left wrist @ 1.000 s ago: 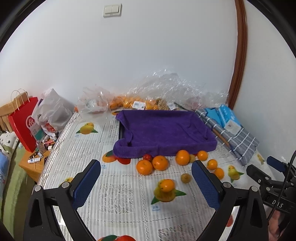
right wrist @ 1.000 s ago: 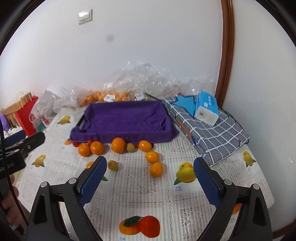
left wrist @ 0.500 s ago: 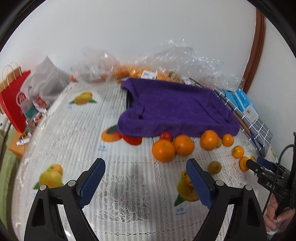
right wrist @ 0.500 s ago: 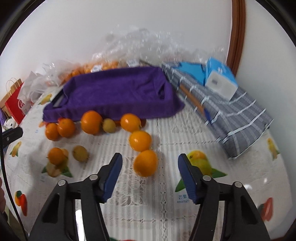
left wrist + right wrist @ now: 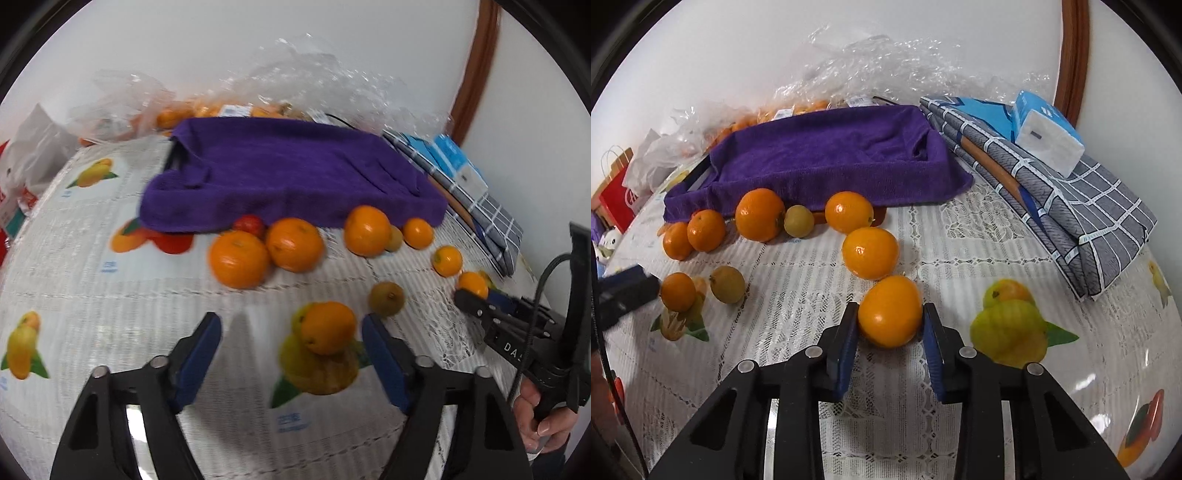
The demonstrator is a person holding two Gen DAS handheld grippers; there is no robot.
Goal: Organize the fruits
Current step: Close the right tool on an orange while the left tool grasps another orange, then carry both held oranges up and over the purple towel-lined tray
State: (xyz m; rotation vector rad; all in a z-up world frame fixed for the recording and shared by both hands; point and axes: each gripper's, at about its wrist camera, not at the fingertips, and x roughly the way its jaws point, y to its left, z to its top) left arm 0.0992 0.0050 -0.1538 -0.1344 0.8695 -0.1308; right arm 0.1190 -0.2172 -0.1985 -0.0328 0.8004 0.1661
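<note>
Several oranges and small green-brown fruits lie on the patterned tablecloth in front of a purple-towel-lined tray (image 5: 295,173) (image 5: 831,162). My right gripper (image 5: 889,319) is shut on the nearest orange (image 5: 890,312), which rests on the cloth; it also shows in the left wrist view (image 5: 471,284) at the right gripper's tip. My left gripper (image 5: 291,332) is open, low over the table, with an orange (image 5: 327,326) between its fingers, nearer the right one and untouched. A green-brown fruit (image 5: 387,298) lies just beyond the right finger.
A folded grey checked cloth (image 5: 1071,192) with a blue tissue pack (image 5: 1047,136) lies right of the tray. Clear plastic bags with more oranges (image 5: 798,107) sit behind the tray. A red paper bag (image 5: 618,199) stands off the table's left edge.
Both grippers dropped and moved forward toward the fruit. My right gripper narrowed from wide open and closed on the nearest orange. My left gripper came up around another orange, still open.
</note>
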